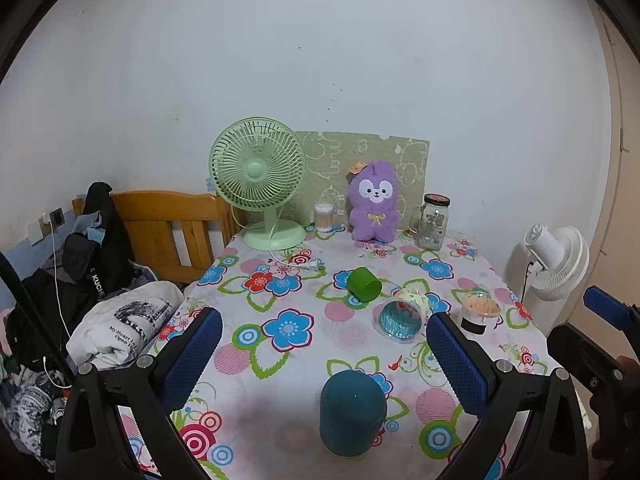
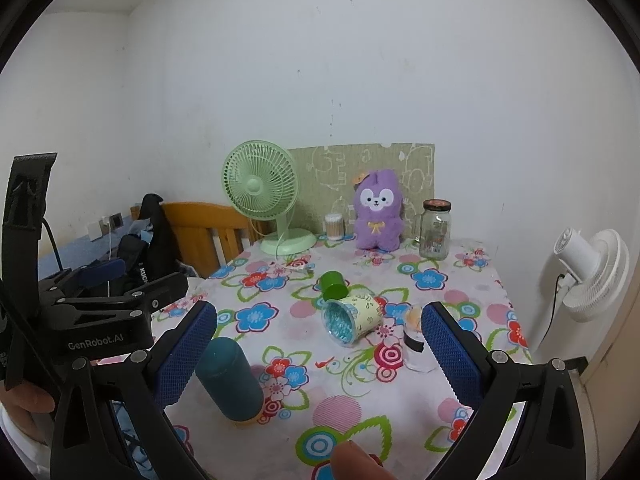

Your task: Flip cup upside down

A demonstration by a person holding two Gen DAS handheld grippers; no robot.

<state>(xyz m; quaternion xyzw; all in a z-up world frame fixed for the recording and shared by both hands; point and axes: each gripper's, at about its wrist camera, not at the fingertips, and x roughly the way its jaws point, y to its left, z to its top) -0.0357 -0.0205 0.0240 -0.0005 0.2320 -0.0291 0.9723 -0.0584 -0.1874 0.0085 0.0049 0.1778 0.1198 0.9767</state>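
Note:
A teal cup (image 1: 352,412) stands upside down on the floral tablecloth (image 1: 280,360), between and just beyond my open left gripper (image 1: 326,360); it also shows in the right wrist view (image 2: 230,380). A green cup (image 1: 364,284) (image 2: 334,285) lies on its side mid-table. A pale patterned cup with a blue inside (image 1: 402,316) (image 2: 352,318) lies on its side beside it. A small clear cup with an orange print (image 1: 478,312) (image 2: 416,340) stands upright. My right gripper (image 2: 320,360) is open and empty above the table.
At the back stand a green desk fan (image 1: 258,184), a cotton swab jar (image 1: 324,216), a purple plush (image 1: 374,200) and a glass jar (image 1: 434,222). A wooden bed frame (image 1: 172,224) with clothes lies left; a white fan (image 1: 556,260) stands right.

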